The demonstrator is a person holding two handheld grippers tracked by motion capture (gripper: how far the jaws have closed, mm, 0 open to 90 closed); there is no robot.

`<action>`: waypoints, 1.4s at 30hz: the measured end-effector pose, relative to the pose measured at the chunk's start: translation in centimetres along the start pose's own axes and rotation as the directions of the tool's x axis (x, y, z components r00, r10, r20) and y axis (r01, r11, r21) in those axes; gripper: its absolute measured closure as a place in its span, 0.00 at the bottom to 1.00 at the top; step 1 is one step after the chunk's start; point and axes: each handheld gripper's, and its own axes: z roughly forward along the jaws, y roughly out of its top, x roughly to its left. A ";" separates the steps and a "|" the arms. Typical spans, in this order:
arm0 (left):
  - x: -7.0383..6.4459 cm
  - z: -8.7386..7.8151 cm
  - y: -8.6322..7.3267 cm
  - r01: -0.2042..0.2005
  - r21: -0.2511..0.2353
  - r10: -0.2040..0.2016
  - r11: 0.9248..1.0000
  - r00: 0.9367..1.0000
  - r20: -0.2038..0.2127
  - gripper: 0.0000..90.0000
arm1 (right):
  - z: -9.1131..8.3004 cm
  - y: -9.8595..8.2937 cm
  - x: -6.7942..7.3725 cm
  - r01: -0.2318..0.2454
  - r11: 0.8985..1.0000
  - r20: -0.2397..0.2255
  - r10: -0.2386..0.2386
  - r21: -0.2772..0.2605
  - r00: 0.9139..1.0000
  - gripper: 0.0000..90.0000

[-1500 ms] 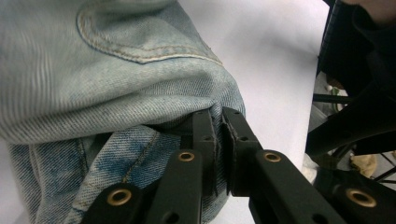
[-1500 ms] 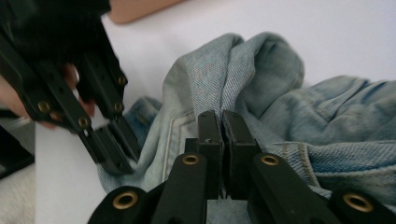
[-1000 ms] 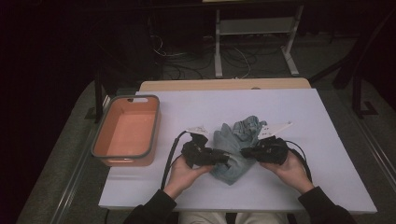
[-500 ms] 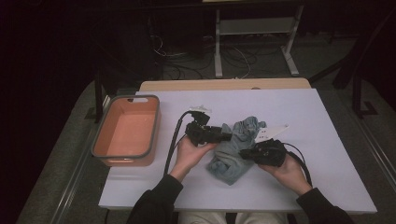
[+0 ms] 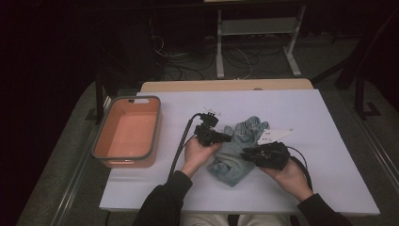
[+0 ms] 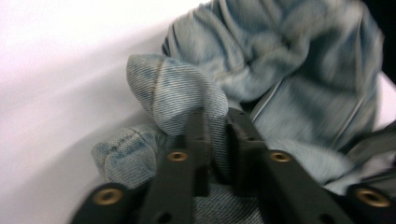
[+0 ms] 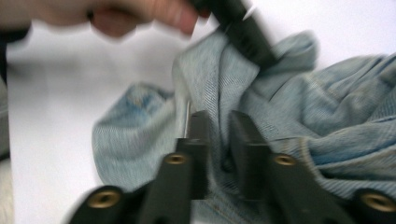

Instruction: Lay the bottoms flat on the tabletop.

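A crumpled, pale-blue denim garment (image 5: 237, 148) is seen lying near the middle of a white table (image 5: 329, 165), held at both sides by two hand-held black grippers. A fold of the cloth is pinched between the closed jaws of the left gripper (image 6: 215, 126), which is seen on the garment's left edge in the high view (image 5: 225, 138). A second ridge of denim is clamped by the right gripper (image 7: 215, 128), which is held against the garment's right side, nearer the person (image 5: 248, 153). The gripper views are blurred, so seams and hems cannot be read with certainty.

The fabric is judged to be soft, limp and light, likely to sag and bunch wherever it is not supported; little risk of slipping or damage is expected. A grip on a thick seam or hem, rather than on a loose single layer, is judged the firmest.

An orange rectangular plastic bin (image 5: 101, 149) is seen at the table's left side, well apart from the garment, and a white paper tag (image 5: 275, 135) lies just to its right.
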 end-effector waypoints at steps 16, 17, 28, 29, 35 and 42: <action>-0.4 -2.5 -1.6 -0.023 -0.027 0.024 0.999 0.999 0.022 0.95 | -3.6 -1.4 -2.1 -0.225 0.968 0.104 0.237 -0.114 0.966 0.43; -0.5 -2.5 -1.8 -0.024 -0.026 0.024 0.999 0.999 0.024 0.95 | -3.4 -1.5 -2.1 -0.234 0.966 0.090 0.244 -0.108 0.966 0.43; -1.7 -2.7 -3.4 -0.051 0.001 0.051 0.999 0.999 0.017 0.95 | -1.5 -1.4 -1.0 -0.288 0.953 0.026 0.292 -0.091 0.956 0.29; -1.8 -2.7 -3.5 -0.053 0.001 0.053 0.999 0.998 0.018 0.95 | -1.4 -1.4 -1.0 -0.289 0.953 0.027 0.292 -0.092 0.956 0.29; -2.6 -2.7 -4.2 -0.069 0.001 0.069 0.998 0.997 0.017 0.95 | -1.0 -1.4 -1.1 -0.305 0.947 0.025 0.309 -0.102 0.951 0.30; -2.9 -2.9 -4.6 -0.081 -0.002 0.081 0.997 0.997 0.011 0.94 | -0.5 -1.4 -0.8 -0.290 0.954 0.079 0.296 -0.071 0.952 0.35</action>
